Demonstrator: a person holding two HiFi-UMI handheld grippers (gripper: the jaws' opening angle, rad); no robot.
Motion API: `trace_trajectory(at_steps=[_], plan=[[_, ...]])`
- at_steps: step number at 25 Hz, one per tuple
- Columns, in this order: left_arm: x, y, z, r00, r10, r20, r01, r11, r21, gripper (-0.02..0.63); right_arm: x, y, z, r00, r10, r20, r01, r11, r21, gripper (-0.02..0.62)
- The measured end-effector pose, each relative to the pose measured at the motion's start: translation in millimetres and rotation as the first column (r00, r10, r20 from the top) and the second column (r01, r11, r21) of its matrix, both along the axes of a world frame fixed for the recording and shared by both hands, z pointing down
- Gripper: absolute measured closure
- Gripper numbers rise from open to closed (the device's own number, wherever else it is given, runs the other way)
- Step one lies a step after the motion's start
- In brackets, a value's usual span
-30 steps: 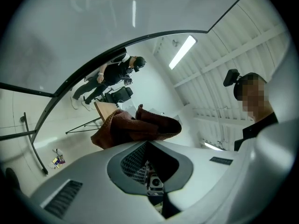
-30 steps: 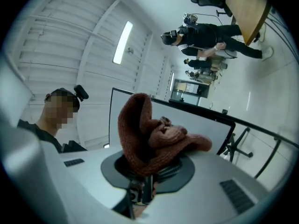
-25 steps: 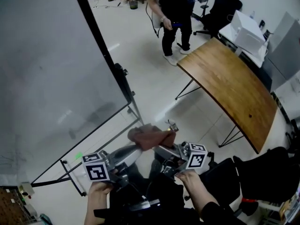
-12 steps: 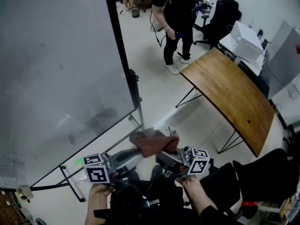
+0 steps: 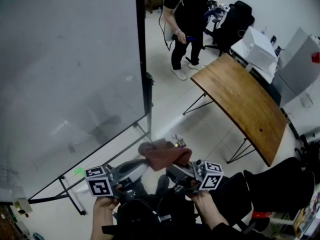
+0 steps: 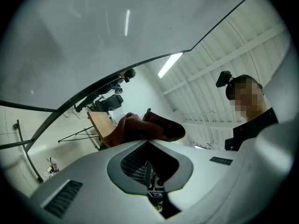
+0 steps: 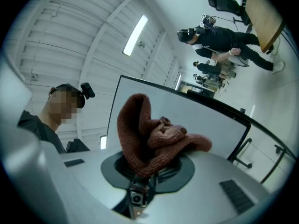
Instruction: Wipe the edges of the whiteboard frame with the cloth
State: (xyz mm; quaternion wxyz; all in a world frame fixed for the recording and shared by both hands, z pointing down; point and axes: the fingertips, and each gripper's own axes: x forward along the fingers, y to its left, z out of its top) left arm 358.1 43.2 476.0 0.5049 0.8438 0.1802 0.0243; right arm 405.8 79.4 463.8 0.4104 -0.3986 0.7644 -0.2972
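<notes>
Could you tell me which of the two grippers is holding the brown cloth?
The right gripper: the cloth bunches out from between its shut jaws. The left gripper has its jaws together with nothing between; the cloth shows beyond them.

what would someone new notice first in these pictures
The large grey whiteboard with its black frame fills the head view's left. Low in the middle, the right gripper is shut on a crumpled reddish-brown knitted cloth. A long wooden table stands on the right.

Pale floor (image 5: pixel 167 106) bears the whiteboard (image 5: pixel 75 59), a wooden table (image 5: pixel 240 99), a person (image 5: pixel 186 19).
</notes>
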Motion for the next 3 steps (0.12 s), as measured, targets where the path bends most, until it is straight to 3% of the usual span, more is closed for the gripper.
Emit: trace_trajectory(at_steps=[3], plan=[[-5.2, -7.8, 2.8, 1.0, -0.006, -0.005, 0.006, 1.0, -0.01, 0.611, -6.1, -7.2, 3.9, 1.0, -0.001, -0.003, 0.0, 1.0, -0.017, 0.522]])
